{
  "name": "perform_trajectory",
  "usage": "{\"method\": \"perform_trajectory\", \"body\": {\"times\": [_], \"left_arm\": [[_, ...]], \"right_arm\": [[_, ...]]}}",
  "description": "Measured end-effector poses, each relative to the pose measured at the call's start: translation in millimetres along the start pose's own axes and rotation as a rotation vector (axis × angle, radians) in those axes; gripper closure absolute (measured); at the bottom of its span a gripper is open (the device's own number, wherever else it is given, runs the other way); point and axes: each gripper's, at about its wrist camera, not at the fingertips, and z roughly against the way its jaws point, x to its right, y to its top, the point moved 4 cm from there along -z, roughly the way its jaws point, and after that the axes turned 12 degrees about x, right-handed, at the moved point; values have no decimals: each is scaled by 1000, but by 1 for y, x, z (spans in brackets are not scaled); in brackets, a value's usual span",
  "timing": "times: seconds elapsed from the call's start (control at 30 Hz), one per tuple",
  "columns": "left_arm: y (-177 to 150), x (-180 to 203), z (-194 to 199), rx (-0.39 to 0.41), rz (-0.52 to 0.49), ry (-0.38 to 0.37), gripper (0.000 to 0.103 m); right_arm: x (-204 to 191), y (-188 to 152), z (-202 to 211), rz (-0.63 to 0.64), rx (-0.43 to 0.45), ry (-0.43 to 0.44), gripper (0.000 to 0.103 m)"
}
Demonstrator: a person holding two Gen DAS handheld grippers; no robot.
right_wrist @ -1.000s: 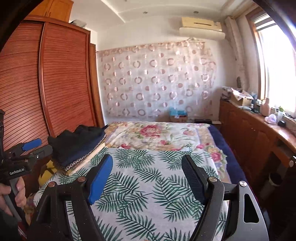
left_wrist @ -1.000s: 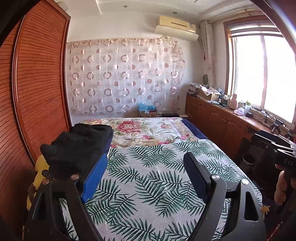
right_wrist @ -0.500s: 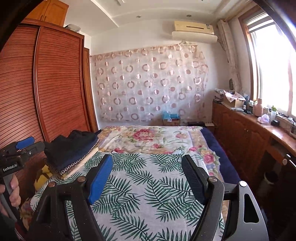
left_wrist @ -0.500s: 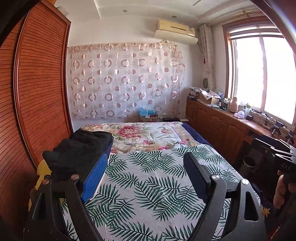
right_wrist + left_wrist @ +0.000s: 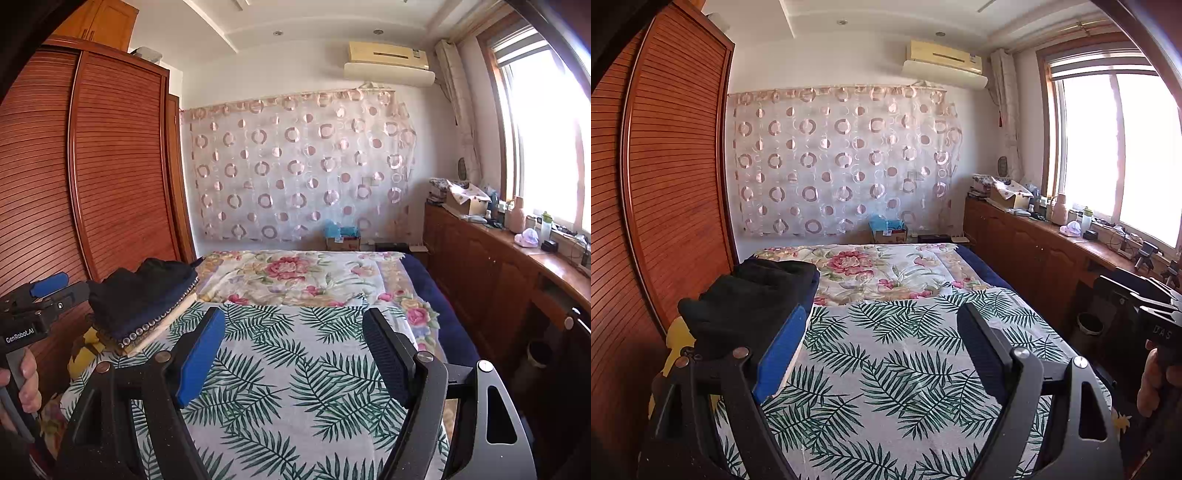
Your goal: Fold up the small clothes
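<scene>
Two tongs: both held over the near end of the bed, both empty.
Bed (image 5: pixel 886 369): lies under and ahead of both tongs; palm-leaf sheet on the near part, floral quilt (image 5: pixel 295 273) beyond it.
Wardrobe (image 5: pixel 676 177): slatted wooden doors, left of both tongs, alongside the bed.
Desk (image 5: pixel 491 266): long wooden counter right of the tongs, under the window, crowded with bottles and boxes.
Folded clothes (image 5: pixel 144 295): stack at the bed's left edge, dark garment on top, a bead-trimmed edge and a pale layer beneath; ahead and left of the right tongs, just beyond the left finger of the left tongs (image 5: pixel 882 350).
Left tongs: jaws wide apart, nothing between; only sheet shows in the gap.
Right tongs (image 5: pixel 295 354): jaws wide apart, nothing between.
Right hand (image 5: pixel 1156 384): grips its handle at the right edge of the left view.
Left hand (image 5: pixel 22 387): grips its handle at the left edge of the right view.
</scene>
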Motion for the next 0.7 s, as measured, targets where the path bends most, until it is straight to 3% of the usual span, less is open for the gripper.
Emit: {"method": "perform_trajectory", "body": {"times": [0.7], "left_arm": [[-2,-2,0,2,-2,0,18]], "right_arm": [[7,-4,-2,3,1,8,25]]}}
